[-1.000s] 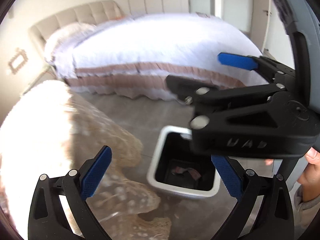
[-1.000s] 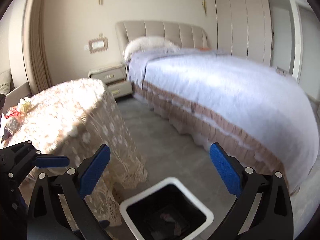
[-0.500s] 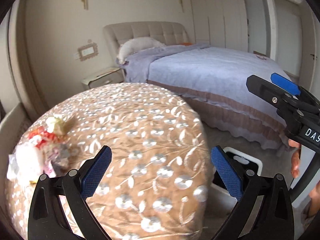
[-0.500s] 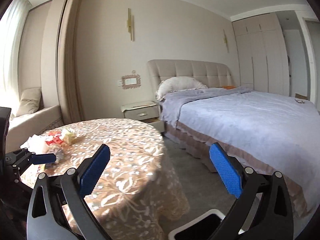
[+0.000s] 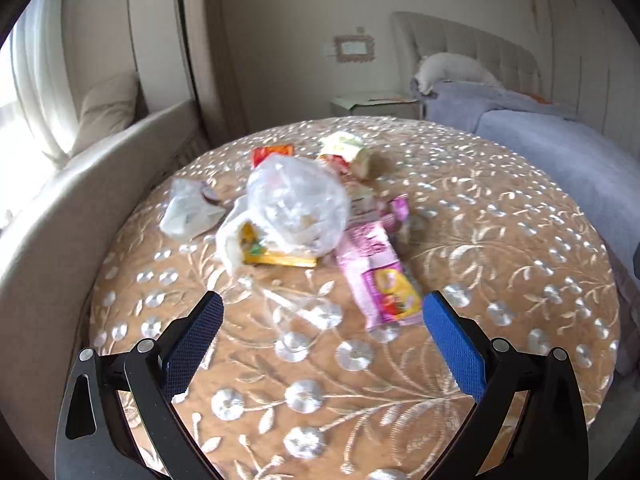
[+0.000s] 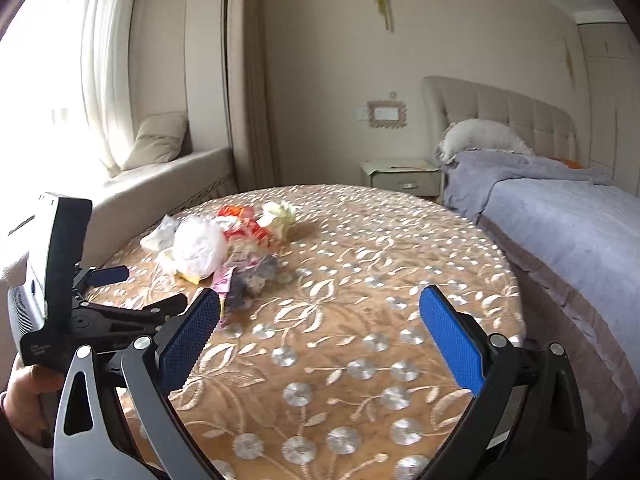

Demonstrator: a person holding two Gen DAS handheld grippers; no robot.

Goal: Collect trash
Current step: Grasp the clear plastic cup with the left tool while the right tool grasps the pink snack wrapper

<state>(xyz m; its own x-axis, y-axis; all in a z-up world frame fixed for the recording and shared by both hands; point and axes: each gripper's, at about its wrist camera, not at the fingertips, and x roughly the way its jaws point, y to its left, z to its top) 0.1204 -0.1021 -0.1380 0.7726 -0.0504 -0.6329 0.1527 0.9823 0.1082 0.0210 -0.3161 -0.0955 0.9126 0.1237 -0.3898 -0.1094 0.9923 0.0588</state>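
A heap of trash lies on the round table (image 5: 500, 240) with the floral brown cloth. In the left wrist view a crumpled clear plastic bag (image 5: 298, 204) tops the heap, a pink snack wrapper (image 5: 380, 276) lies nearest, and a white crumpled bag (image 5: 188, 208) sits to the left. My left gripper (image 5: 320, 320) hovers open just short of the pink wrapper, holding nothing. In the right wrist view the same heap (image 6: 224, 244) is farther off at left, and my right gripper (image 6: 320, 316) stands open and empty over bare cloth. The left gripper (image 6: 132, 292) shows there beside the heap.
A bed (image 6: 560, 216) with a lilac cover runs along the right of the table (image 6: 360, 280). A nightstand (image 6: 400, 174) stands behind the table. A window seat (image 6: 168, 176) with a cushion and curtains lies to the left. A hand (image 6: 24, 388) holds the left tool.
Both grippers swung up and left, away from the black bin on the floor, to the tabletop. The trash heap now sits directly before the left gripper. Both stayed open.
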